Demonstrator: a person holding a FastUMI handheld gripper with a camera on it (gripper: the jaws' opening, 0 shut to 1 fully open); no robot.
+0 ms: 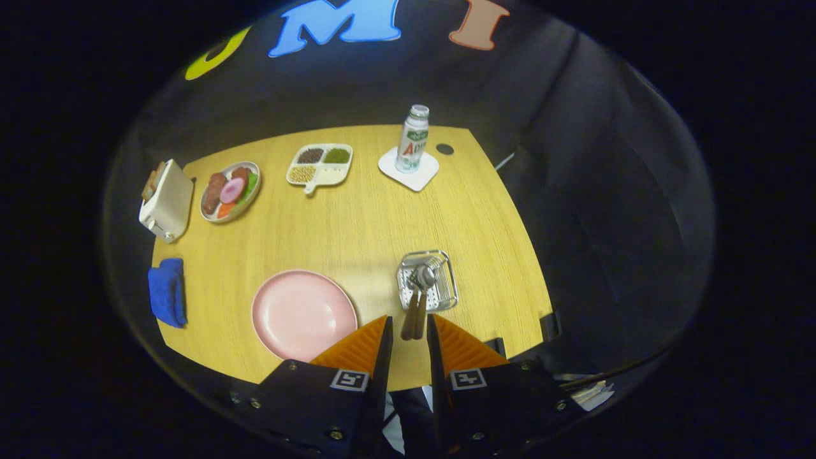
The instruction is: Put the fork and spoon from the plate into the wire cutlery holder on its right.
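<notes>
Fork and spoon point(417, 290) stand together in the wire cutlery holder point(446, 280), right of the bare pink plate point(299, 312). Gripper point(408, 338) hovers released, fingers parted around their handles without touching.

Open bench in the middle, clutter along the far and left edges.

From my hand-held gripper point(408, 331), whose fingers stand slightly apart gripping nothing, I see the wire cutlery holder point(428, 280) just ahead with fork and spoon handles point(414, 315) sticking out toward me between the fingertips. The pink plate point(303, 313) lies bare beside it. Beyond, wide bare bench point(357, 217) runs to the toaster point(166, 200), food plate point(230, 190), divided tray point(320, 164) and bottle point(413, 139); a blue cloth point(167, 291) sits at the left edge.
</notes>
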